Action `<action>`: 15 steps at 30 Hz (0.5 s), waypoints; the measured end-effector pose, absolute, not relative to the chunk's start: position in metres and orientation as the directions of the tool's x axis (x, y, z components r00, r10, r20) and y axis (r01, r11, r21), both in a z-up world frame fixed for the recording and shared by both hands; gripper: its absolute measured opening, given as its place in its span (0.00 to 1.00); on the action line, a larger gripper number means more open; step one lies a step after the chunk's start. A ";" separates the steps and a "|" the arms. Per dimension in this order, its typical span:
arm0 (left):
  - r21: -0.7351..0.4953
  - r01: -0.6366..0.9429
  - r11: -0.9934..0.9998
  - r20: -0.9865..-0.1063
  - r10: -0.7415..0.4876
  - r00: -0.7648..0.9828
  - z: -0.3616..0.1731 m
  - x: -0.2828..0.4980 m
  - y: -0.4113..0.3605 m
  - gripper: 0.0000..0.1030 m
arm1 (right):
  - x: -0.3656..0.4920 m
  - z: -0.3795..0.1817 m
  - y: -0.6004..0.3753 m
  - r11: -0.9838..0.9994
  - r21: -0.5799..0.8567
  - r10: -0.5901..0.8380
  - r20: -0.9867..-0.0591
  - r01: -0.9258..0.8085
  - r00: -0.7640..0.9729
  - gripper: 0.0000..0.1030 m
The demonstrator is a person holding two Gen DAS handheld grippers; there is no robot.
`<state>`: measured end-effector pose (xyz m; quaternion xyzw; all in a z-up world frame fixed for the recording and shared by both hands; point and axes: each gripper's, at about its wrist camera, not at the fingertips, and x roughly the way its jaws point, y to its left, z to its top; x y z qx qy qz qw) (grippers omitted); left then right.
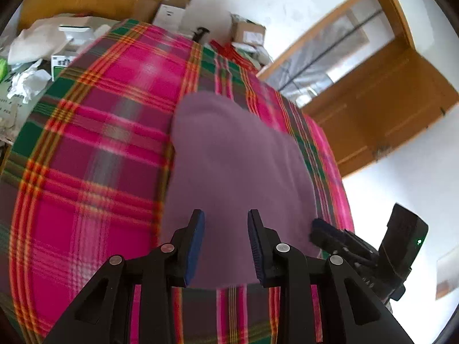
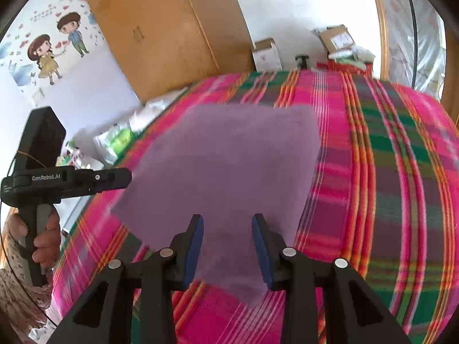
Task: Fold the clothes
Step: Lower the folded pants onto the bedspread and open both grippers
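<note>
Jaws, left gripper (image 1: 226,246): we hold them wide apart, nothing between the pads, hovering over the near edge of the cloth.
Jaws, right gripper (image 2: 228,250): likewise spread wide and empty, poised above a near corner of the cloth.

Item: purple cloth (image 2: 226,166), one piece. It lies flat as a neat four-sided shape on the plaid blanket (image 2: 401,177) that covers the bed, edges straight, no sleeve or collar showing. Motion blur softens both views, so we cannot tell how many layers it has.

Step in hand: we judge that the shape fits two stages, a cloth laid out with folds to come, or one already folded down to a tidy rectangle with both grippers free of it. The pictures do not settle which.

Next move, requirements: if another fold is wanted, each gripper needs a clean bite on one near corner, pads closing on the cloth alone and not on the blanket beneath.

Also present: boxes (image 2: 266,53) and a wooden wardrobe (image 2: 166,28) beyond the bed.
</note>
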<state>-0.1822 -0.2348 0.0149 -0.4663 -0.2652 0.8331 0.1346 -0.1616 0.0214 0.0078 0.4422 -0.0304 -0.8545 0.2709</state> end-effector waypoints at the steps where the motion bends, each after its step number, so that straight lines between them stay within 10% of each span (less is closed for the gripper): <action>1: -0.557 0.027 -0.830 -0.715 0.463 -0.524 0.012 -0.181 -0.233 0.30 | -0.161 0.005 0.024 -0.858 0.287 -0.478 -0.748 0.425 -0.460 0.26; 15: -0.498 0.056 -0.865 -0.764 0.408 -0.500 -0.011 -0.166 -0.228 0.30 | -0.128 -0.009 0.040 -0.897 0.179 -0.382 -0.776 0.405 -0.502 0.21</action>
